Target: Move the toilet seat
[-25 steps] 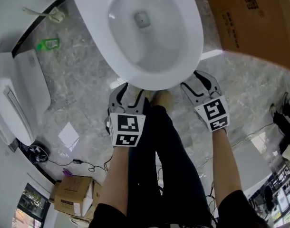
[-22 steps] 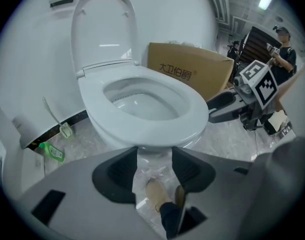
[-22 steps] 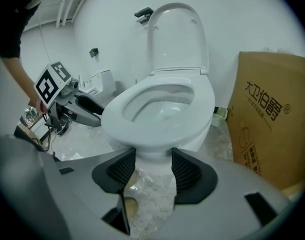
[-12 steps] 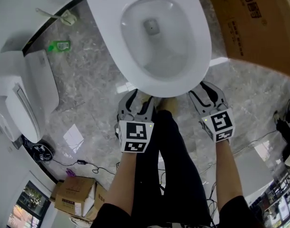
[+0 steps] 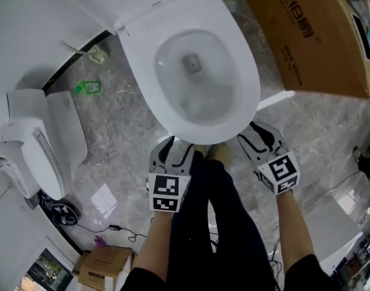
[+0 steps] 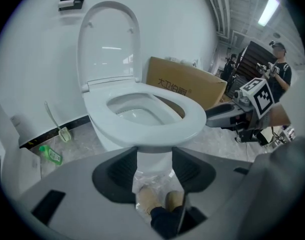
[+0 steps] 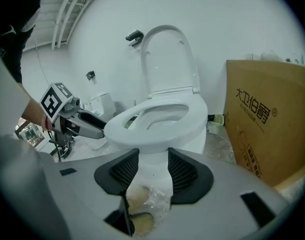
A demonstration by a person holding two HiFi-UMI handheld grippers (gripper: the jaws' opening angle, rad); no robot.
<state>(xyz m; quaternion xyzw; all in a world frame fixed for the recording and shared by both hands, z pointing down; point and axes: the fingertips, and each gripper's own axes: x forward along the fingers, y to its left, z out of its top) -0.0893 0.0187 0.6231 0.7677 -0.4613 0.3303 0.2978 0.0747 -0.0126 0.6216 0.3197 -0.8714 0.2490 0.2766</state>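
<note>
left tool [image 6: 153, 159] spread, empty | right tool [image 7: 153, 166] spread, just been closing, empty | risk: shallow bite on glossy toilet seat [image 5: 203, 135] rim, slip, slam

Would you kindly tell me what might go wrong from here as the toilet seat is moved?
The left gripper, fingers open, hangs below the front of the toilet seat, holding nothing, so a lift could slip off. The upright lid behind could get knocked. Loose plastic film underfoot could slide.

I saw a large cardboard box [image 5: 312, 35] at right, a green bottle [image 5: 88, 88] lying on the marbled floor [image 5: 121, 126], and a smaller carton [image 5: 103, 264] nearer me.
</note>
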